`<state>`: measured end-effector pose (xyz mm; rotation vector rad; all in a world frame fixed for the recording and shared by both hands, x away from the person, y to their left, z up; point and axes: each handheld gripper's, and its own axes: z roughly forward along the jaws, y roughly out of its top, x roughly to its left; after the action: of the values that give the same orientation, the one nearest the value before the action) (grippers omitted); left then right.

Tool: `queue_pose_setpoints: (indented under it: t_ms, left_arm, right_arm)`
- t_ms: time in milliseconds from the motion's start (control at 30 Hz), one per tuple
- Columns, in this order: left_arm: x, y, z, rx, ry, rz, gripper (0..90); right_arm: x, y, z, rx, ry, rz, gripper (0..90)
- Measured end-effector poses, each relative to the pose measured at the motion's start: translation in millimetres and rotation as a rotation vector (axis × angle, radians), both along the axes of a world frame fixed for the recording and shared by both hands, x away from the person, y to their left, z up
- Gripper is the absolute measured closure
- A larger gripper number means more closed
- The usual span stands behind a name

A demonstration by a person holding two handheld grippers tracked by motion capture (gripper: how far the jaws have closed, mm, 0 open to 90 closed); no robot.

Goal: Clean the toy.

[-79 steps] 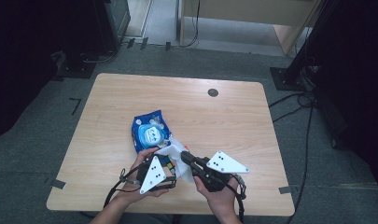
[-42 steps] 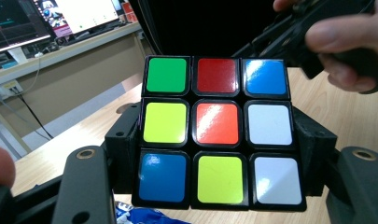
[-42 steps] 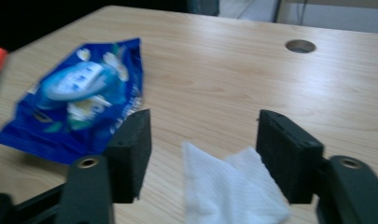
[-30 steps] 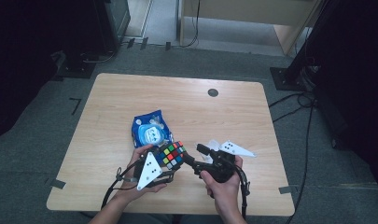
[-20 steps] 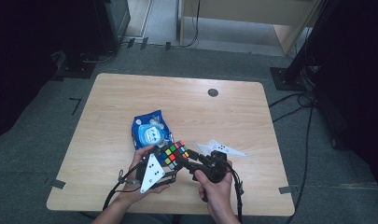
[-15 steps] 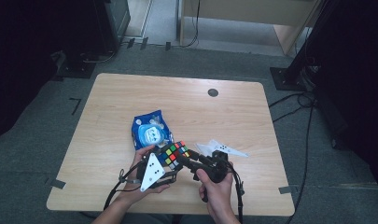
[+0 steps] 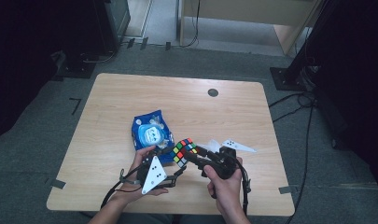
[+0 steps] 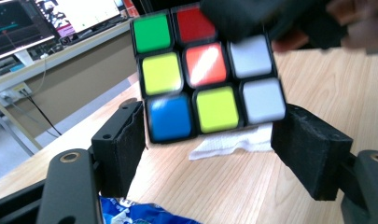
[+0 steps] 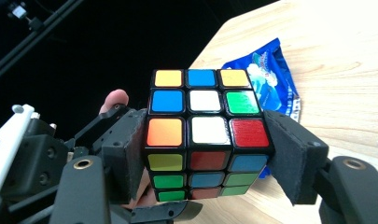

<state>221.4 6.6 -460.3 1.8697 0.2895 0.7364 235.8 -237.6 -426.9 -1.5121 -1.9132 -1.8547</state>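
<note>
The puzzle cube [image 9: 206, 135], lifted above the table's near edge, is clamped between the right gripper [image 9: 207, 154] pads while the left gripper [image 8: 210, 149], just opened, stands slack around it, so any twist could drop it.

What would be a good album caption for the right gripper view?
Padded black jaws of the right gripper clamp a scrambled multicoloured puzzle cube above a pale wooden table.
</note>
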Motion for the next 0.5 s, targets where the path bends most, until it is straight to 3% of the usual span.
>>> queue_pose_setpoints:
  t_ms: [100,267,500]
  left_arm:
    - [0.1,-0.2,-3.9,0.058,-0.035,0.015,27.1]
    - [-1.2,-2.3,-5.1,0.082,-0.066,0.021,26.4]
    - [-5.3,-6.2,-7.0,0.120,-0.087,0.012,25.1]
  right_arm:
    - [0.9,-6.1,4.5,-0.013,-0.001,0.006,34.7]
    - [3.0,-3.9,5.6,-0.045,0.042,0.086,34.7]
    - [3.5,1.6,7.3,-0.099,0.035,0.130,34.6]
